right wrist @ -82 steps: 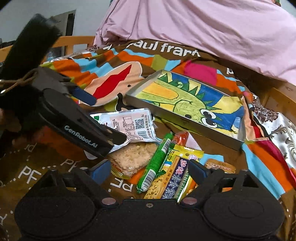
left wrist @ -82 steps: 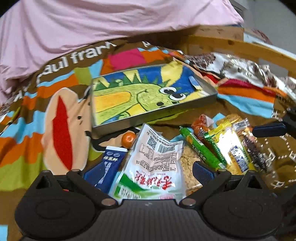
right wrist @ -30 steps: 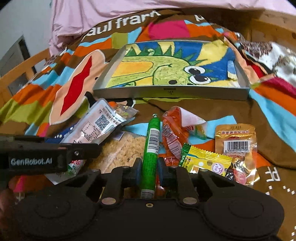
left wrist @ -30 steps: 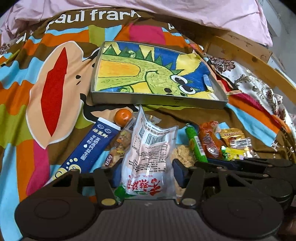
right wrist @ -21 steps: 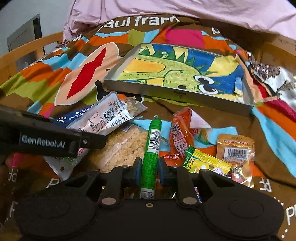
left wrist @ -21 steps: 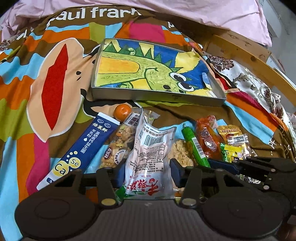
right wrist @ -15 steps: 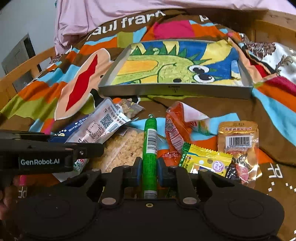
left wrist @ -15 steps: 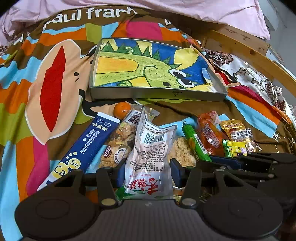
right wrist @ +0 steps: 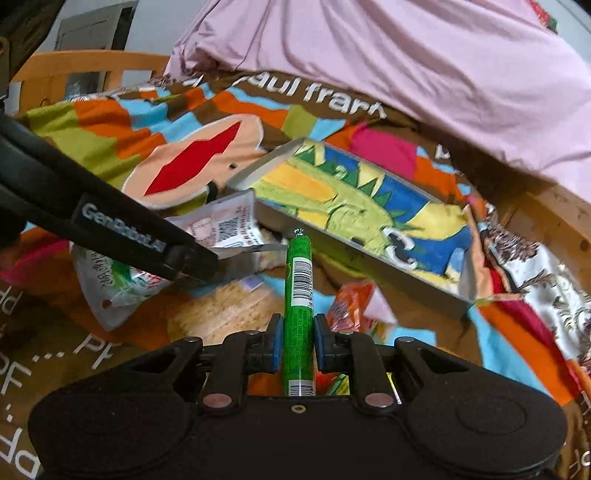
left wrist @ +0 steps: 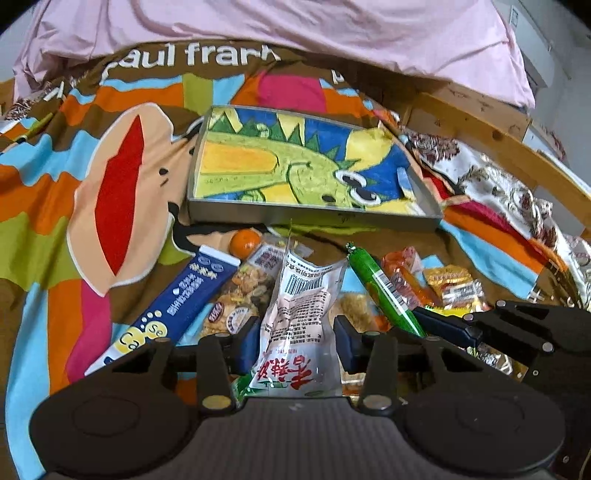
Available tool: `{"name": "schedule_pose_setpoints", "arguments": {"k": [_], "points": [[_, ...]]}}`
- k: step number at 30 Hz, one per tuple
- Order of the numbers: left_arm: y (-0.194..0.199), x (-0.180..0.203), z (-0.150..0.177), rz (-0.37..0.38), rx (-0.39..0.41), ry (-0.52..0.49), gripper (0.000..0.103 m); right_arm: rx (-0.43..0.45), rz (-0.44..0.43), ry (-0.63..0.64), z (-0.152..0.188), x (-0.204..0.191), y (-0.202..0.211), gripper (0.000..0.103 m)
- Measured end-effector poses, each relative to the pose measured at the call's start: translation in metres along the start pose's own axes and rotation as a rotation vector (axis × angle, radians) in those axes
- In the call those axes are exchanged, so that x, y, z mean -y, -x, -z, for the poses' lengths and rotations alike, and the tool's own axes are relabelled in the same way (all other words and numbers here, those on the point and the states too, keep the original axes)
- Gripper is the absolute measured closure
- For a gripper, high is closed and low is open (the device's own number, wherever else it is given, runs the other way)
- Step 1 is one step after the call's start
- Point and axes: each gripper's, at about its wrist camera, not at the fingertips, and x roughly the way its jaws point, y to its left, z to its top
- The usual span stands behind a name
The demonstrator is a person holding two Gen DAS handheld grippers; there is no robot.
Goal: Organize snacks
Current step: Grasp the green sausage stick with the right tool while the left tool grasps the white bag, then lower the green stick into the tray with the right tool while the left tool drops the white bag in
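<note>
- The green stick [right wrist: 298, 295] sits clamped between the blue pads of the right gripper [right wrist: 298, 341], pointing forward along the fingers, its clipped tip toward the tray [right wrist: 369, 254].
- From the left wrist view the same stick slants up and left out of the right gripper, above the other snacks.
- The white pouch [left wrist: 301, 325] stands between the fingers of the left gripper [left wrist: 297, 341]; its jaws have just been closing and both pads now press the pouch's sides, so it is grasped.
- The pouch's barcode end points toward the tray, its red-lettered end toward the camera.
- Left of the pouch lie a nut packet [left wrist: 240, 291] and a blue tube [left wrist: 177, 306]; a small orange [left wrist: 245, 242] rests just beyond them, near the tray's front wall.
- Right of the pouch lie a crisp-rice pack [left wrist: 354, 308], partly hidden, an orange sausage pack [left wrist: 402, 273] and a gold packet [left wrist: 456, 284].
- The tray is shallow, grey-walled, with a green dinosaur picture on its floor; no snack lies in it.
- Everything rests on a bright cartoon blanket [left wrist: 92, 184] with white lettering.
- A pink cover [left wrist: 295, 29] is heaped behind, and a wooden rail [left wrist: 517, 155] runs along the right.
</note>
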Motion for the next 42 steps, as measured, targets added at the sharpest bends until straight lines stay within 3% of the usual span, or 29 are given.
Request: {"name": "schedule_pose_setpoints", "arguments": {"k": [6, 11, 18, 23, 27, 32, 42], "points": [[0.011, -0.008, -0.009, 0.011, 0.097, 0.066, 0.057, 0.100, 0.038, 0.010, -0.014, 0.010, 0.003, 0.085], [0.006, -0.021, -0.036, 0.022, 0.199, 0.157, 0.057, 0.166, 0.013, -0.073, -0.039, 0.033, -0.013, 0.085], [-0.019, -0.039, -0.087, 0.039, 0.338, 0.238, 0.057, 0.210, -0.037, -0.320, -0.083, 0.079, -0.066, 0.085], [-0.052, -0.060, -0.116, 0.070, 0.389, 0.325, 0.057, 0.219, -0.048, -0.505, -0.101, 0.107, -0.118, 0.085], [-0.082, -0.076, -0.124, 0.097, 0.428, 0.368, 0.057, 0.203, -0.050, -0.579, -0.105, 0.114, -0.152, 0.085], [-0.112, -0.086, -0.119, 0.118, 0.423, 0.374, 0.057, 0.164, -0.047, -0.618, -0.104, 0.113, -0.183, 0.085], [-0.150, -0.088, -0.115, 0.114, 0.326, 0.342, 0.057, 0.017, -0.021, -0.643, -0.106, 0.111, -0.216, 0.085]]}}
